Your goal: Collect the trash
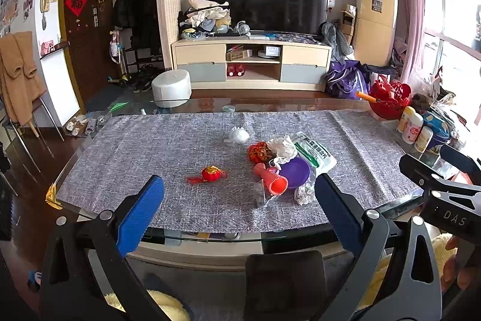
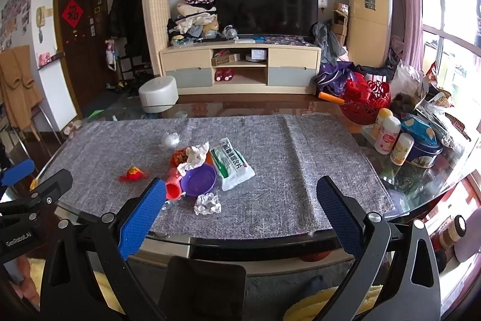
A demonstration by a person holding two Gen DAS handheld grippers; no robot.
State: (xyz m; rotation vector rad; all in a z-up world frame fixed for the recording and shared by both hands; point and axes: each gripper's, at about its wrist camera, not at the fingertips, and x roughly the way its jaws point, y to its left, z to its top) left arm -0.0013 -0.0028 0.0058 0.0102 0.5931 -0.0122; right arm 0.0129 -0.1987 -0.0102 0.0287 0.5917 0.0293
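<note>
— Where was the trash (image 1: 282, 167) seen?
— It was heaped mid-worktop (image 1: 168, 140), nearer the front edge, just ahead of both hand-held grippers.
— And how were the left hand-held gripper (image 1: 237, 200) and right hand-held gripper (image 2: 239, 200) held?
— Spread apart, empty.

Daylight enters from window (image 1: 454, 29) at right, overexposed. Room evenly bright, shadows soft. Glare on glass counter (image 2: 270, 107) edge. Strong fisheye bending; corners vignetted black. Focus sharp.

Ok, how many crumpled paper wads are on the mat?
3: one alone at the far side, one atop the pile behind the purple dish, one at the near edge in front of it. More may hide under the pile.
</note>
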